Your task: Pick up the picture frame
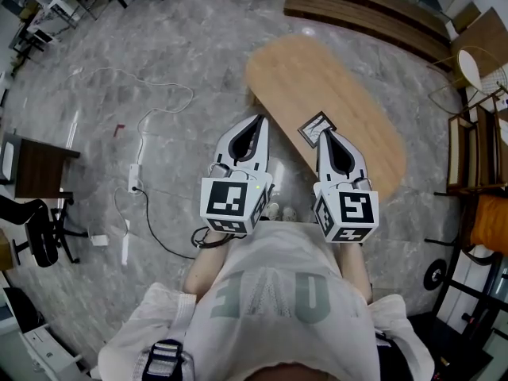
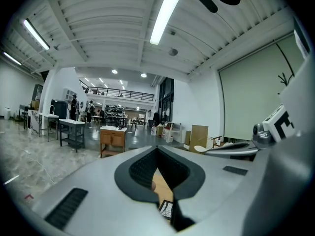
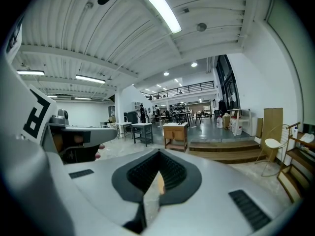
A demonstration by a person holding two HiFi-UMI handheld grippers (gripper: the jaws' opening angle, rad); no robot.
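The picture frame, small with a dark border and a pale picture, lies flat on the oval wooden table, near its near edge. My right gripper hovers with its tip over the frame's near right corner, jaws shut with nothing seen between them. To its left, my left gripper is held at the table's left edge, also shut and empty. In the left gripper view a corner of the frame and a strip of table show through the hole in the shut jaws of the left gripper. The right gripper view shows the right gripper pointing across the room.
White and black cables and a power strip lie on the marble floor to the left. A dark desk and an office chair stand at the far left. Wooden steps run along the back, and chairs and racks line the right.
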